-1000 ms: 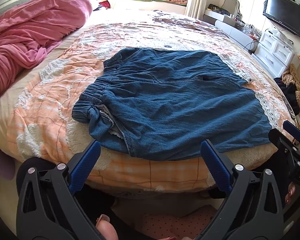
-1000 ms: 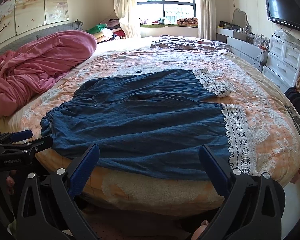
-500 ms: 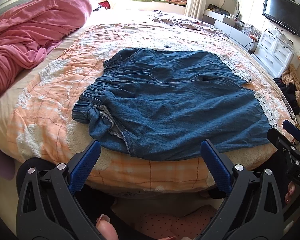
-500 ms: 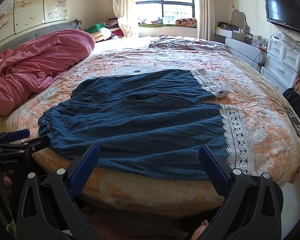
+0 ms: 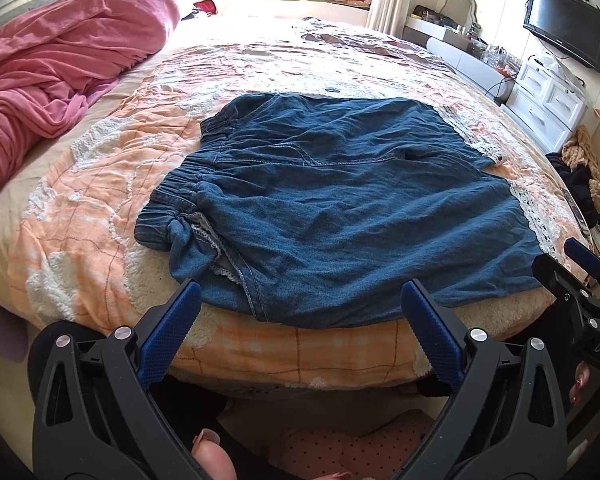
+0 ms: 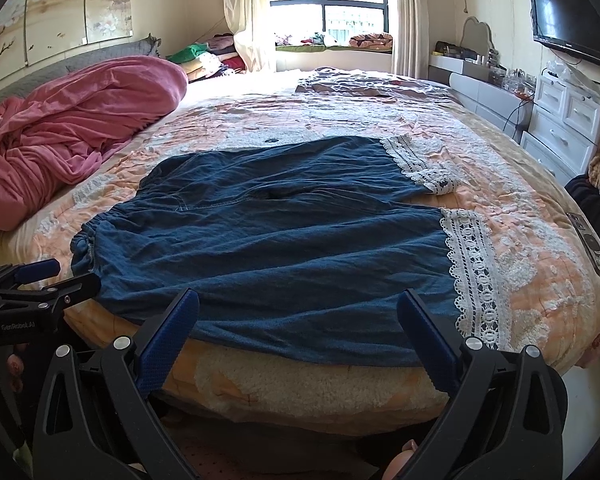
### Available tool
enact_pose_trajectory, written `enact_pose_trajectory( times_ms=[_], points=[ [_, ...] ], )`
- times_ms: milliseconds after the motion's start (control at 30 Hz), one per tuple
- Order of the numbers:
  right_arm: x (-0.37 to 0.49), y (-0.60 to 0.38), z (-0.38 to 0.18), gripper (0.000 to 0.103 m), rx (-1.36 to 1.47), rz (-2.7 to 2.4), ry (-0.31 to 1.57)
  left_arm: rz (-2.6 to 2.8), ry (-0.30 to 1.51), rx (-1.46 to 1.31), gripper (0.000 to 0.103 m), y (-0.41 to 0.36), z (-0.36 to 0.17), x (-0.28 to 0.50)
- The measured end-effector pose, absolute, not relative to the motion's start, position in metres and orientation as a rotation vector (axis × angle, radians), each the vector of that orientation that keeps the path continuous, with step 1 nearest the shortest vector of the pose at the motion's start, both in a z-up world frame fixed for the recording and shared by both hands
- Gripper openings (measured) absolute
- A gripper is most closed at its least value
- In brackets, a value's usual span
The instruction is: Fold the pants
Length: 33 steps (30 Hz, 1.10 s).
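Note:
Dark blue denim pants with white lace hems lie spread flat on the bed, waistband at the left, legs toward the right; they also show in the right wrist view. My left gripper is open and empty, just short of the pants' near edge by the waistband side. My right gripper is open and empty, at the near edge by the lace hem. Each gripper shows at the edge of the other's view.
The bed has an orange and white quilt. A pink blanket is heaped at the left. White drawers and a wall TV stand at the right. A remote lies on the bed's right edge.
Both views have shifted only slightly; the right gripper has drifted a little. The pants have not moved and both grippers stay open.

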State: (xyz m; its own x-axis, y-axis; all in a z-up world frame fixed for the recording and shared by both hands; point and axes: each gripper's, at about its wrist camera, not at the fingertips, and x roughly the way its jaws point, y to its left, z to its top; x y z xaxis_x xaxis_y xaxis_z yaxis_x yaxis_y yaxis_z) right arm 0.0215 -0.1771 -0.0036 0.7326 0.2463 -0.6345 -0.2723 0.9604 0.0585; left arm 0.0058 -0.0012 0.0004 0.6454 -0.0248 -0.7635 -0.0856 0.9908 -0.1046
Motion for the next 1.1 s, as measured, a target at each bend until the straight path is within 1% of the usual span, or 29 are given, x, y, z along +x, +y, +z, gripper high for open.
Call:
enact_pose_trajectory(
  times_ms=[200, 367, 567, 733, 900, 1067, 1100],
  points=[
    [0.034, -0.171, -0.005, 0.099, -0.037, 0.3, 0.708, 0.029, 0.874, -0.133, 0.094, 0.001, 0.0, 0.017],
    [0.062, -0.164, -0.002, 0.099, -0.042, 0.352, 0.737, 0.024, 0.88, -0.134, 0.094, 0.009, 0.0, 0.034],
    [0.122, -0.148, 0.015, 0.099, -0.038, 0.457, 0.746, 0.053, 0.888, -0.14, 0.094, 0.045, 0.004, 0.076],
    [0.184, -0.127, 0.017, 0.099, -0.015, 0.546, 0.805, 0.069, 0.905, -0.119, 0.094, 0.077, 0.006, 0.127],
    [0.246, -0.098, 0.016, 0.099, -0.105, 0.581, 0.832, 0.078, 0.944, -0.13, 0.094, 0.109, -0.005, 0.186],
    [0.288, -0.058, 0.014, 0.099, -0.268, 0.662, 0.824, 0.029, 0.985, -0.097, 0.094, 0.114, -0.027, 0.229],
    [0.295, -0.052, 0.013, 0.099, -0.285, 0.668, 0.828, 0.02, 0.992, -0.09, 0.089, 0.113, -0.028, 0.232]
  ],
)
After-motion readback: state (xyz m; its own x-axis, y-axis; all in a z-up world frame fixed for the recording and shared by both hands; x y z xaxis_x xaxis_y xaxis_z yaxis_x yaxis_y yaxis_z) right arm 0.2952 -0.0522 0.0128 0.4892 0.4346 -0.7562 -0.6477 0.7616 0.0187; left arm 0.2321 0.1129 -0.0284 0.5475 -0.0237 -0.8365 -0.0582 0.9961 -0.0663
